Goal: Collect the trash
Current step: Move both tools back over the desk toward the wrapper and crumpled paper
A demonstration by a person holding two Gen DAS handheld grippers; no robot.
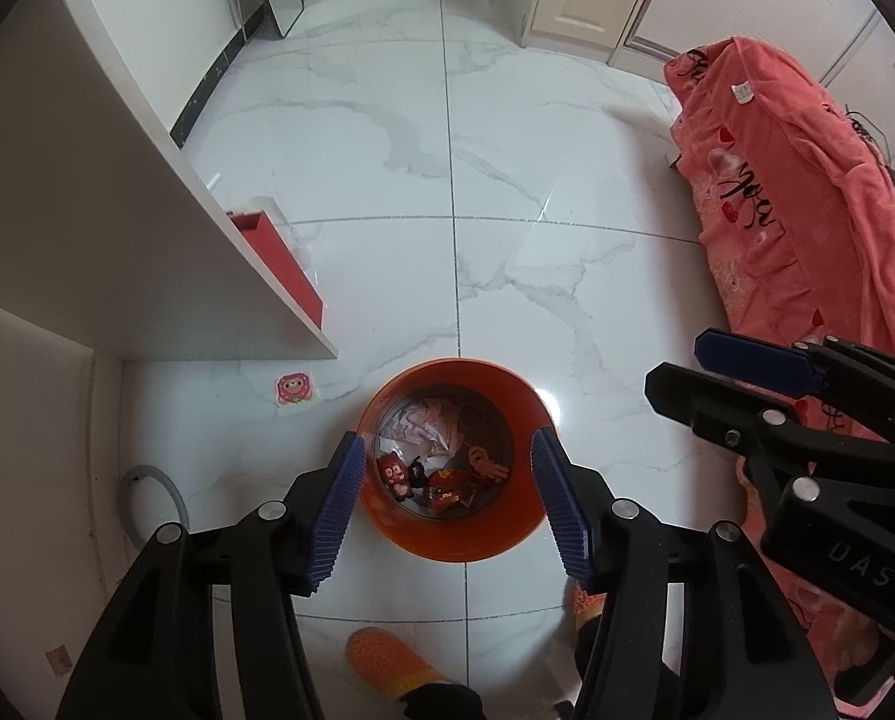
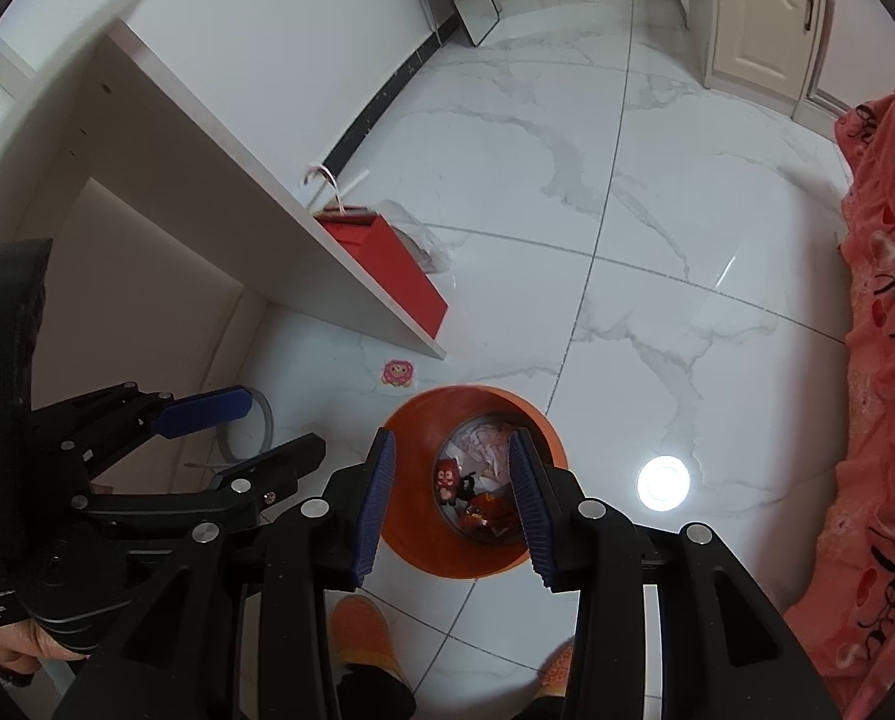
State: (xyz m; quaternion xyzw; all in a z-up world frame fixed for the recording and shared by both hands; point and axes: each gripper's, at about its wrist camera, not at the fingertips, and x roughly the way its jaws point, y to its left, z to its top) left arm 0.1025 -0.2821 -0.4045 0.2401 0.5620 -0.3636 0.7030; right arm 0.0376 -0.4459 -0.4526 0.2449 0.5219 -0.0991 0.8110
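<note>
An orange trash bin [image 1: 387, 525] stands on the white marble floor, also in the right wrist view [image 2: 414, 543]. It holds crumpled paper [image 1: 423, 429], red wrappers [image 1: 447, 483] and a small red figure [image 1: 393, 474]. A pink sticker-like scrap [image 1: 293, 390] lies on the floor left of the bin, also in the right wrist view [image 2: 397, 373]. My left gripper [image 1: 447, 507] is open and empty above the bin. My right gripper [image 2: 453, 498] is open and empty above the bin too, seen at the right in the left wrist view [image 1: 675, 369].
A white desk panel [image 1: 147, 210] stands at the left with a red paper bag [image 2: 399, 276] beside it. A coral blanket [image 1: 795, 198] covers furniture at the right. A grey hose [image 1: 153, 492] curls under the desk. Orange slippers [image 1: 387, 660] are below the grippers.
</note>
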